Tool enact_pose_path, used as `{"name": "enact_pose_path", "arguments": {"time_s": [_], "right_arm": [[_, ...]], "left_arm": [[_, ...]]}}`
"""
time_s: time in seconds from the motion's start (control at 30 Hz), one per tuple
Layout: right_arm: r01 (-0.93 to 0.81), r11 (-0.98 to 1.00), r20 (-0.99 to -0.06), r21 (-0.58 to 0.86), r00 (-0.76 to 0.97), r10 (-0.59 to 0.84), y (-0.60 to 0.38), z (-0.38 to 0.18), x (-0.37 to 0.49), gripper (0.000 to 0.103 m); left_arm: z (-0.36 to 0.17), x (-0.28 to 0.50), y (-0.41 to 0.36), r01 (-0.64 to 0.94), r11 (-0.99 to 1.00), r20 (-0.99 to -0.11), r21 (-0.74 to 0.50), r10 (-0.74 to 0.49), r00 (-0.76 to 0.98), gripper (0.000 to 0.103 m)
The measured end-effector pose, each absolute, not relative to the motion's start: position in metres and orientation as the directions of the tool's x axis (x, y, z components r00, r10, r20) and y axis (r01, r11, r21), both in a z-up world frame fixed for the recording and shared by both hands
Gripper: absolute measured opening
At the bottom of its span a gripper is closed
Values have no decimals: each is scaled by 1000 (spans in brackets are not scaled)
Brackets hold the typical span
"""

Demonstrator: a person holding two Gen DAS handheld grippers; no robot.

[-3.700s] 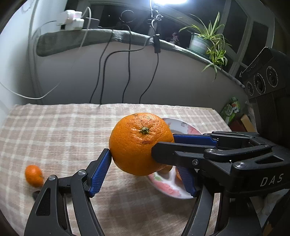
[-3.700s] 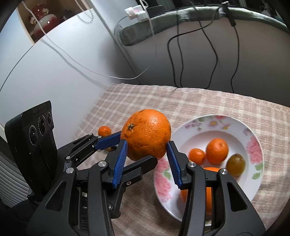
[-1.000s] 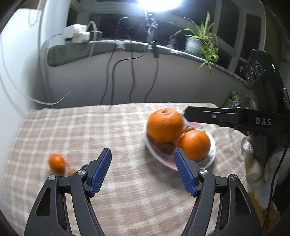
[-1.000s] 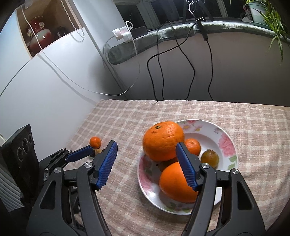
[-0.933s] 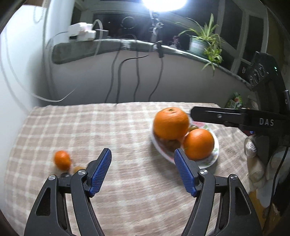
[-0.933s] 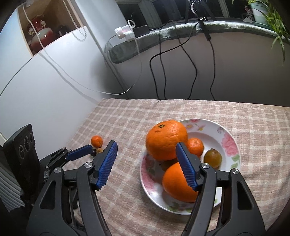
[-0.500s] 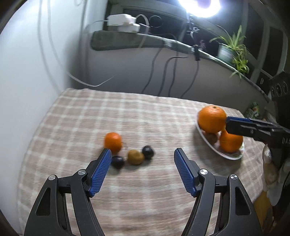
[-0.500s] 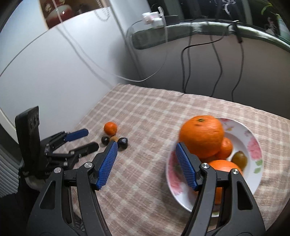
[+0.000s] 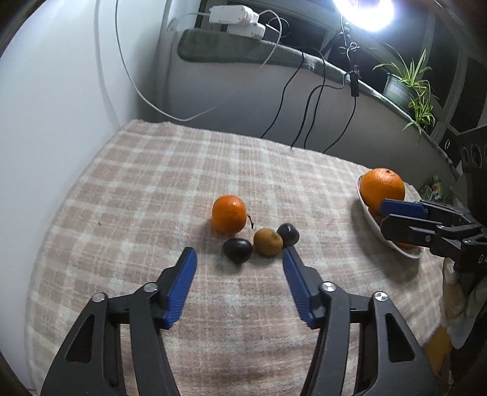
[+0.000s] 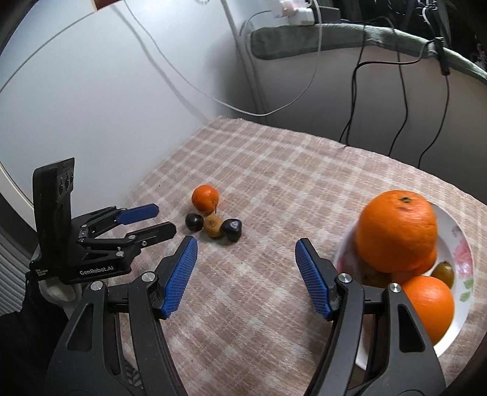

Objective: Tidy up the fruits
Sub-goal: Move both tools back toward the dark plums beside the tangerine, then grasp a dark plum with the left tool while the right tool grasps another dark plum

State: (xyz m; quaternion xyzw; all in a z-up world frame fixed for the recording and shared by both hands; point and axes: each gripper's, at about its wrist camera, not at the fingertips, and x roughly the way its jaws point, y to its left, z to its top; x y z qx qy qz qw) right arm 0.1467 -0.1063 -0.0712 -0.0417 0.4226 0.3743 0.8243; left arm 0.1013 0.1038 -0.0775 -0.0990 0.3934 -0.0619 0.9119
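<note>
A floral plate [image 10: 462, 243] at the right holds a big orange [image 10: 397, 228] stacked on other fruit, a second orange [image 10: 427, 304] and a small brown fruit [image 10: 443, 271]. The plate also shows in the left wrist view [image 9: 392, 242]. On the checked cloth lie a small mandarin [image 9: 229, 213], a brown kiwi [image 9: 268, 242] and two dark plums [image 9: 237, 250] [image 9: 288, 234]. My left gripper [image 9: 239, 265] is open and empty, just short of the plum. My right gripper [image 10: 246, 254] is open and empty, between the loose fruit and the plate.
A white wall runs along the cloth's left side [image 9: 61, 121]. Cables [image 9: 307, 103] hang down the back wall from a padded ledge with a power strip [image 9: 237, 21]. A potted plant [image 9: 404, 85] stands at the back right. The table edge drops off at the right.
The big orange was let go onto the plate. Both grippers then swung left, away from the plate. My left gripper has closed in on the loose fruit cluster.
</note>
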Motion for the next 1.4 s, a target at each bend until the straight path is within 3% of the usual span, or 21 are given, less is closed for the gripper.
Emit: {"name": "enact_pose_path", "arguments": {"time_s": [0.17,0.27,0.43,0.57,0.8,1.4], "right_arm": [[-659,709,-737,252,344,582,-92,-77,151,68],[-662,706,-749,252,328,576,-84,-83,156,61],[-655,710,-766,259,308,564,-75,-92,162,59],[-656,704,-776,273,283,564,-68,-97,166,49],[-639,712,-791,291,258,554,-60,-106,175,44],[-608,717,-804,340,207,557,-49,-124,186,42]], "left_arm": [[-86,104,105,45,972,-717,-229,-200,668,48],[-87,106,105,48,973,-720,-227,-200,664,46],[-88,109,105,58,974,-723,-218,-201,661,43],[-90,111,104,67,975,-727,-213,-204,655,42],[-93,116,100,84,976,-733,-203,-208,647,39],[-103,128,102,94,974,-757,-207,-221,615,36]]}}
